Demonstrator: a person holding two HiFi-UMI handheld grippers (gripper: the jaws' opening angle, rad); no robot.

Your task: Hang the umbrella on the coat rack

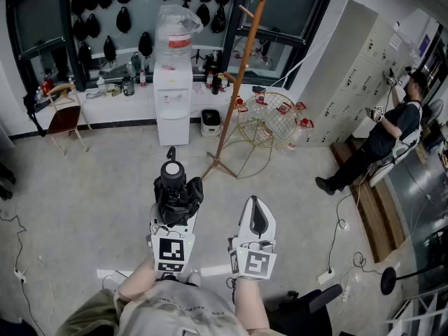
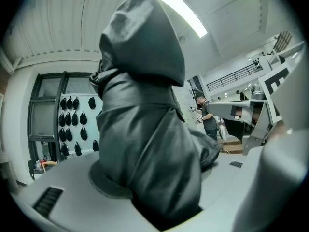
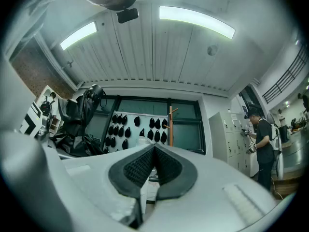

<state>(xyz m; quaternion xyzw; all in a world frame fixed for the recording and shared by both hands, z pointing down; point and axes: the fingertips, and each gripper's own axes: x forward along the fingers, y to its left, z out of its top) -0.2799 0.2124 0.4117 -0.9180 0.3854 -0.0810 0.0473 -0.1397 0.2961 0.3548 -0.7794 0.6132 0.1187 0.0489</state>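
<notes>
Left gripper [image 1: 173,212]: jaws partly spread and clamped on the folded black umbrella [image 1: 176,186], whose bundled fabric stood upright between them.
Right gripper [image 1: 256,206]: jaws pressed together with nothing between them; it was held just to the right of the left gripper, not touching it.
Umbrella: in the left jaws, above the floor [image 1: 91,187], well apart from the coat rack [image 1: 241,75].
Coat rack: a wooden pole with pegs that stood on the floor ahead, between the water dispenser [image 1: 173,96] and a gold wire rack [image 1: 266,121].
Far right: a person [image 1: 381,135] stood at the lockers [image 1: 350,82].
</notes>
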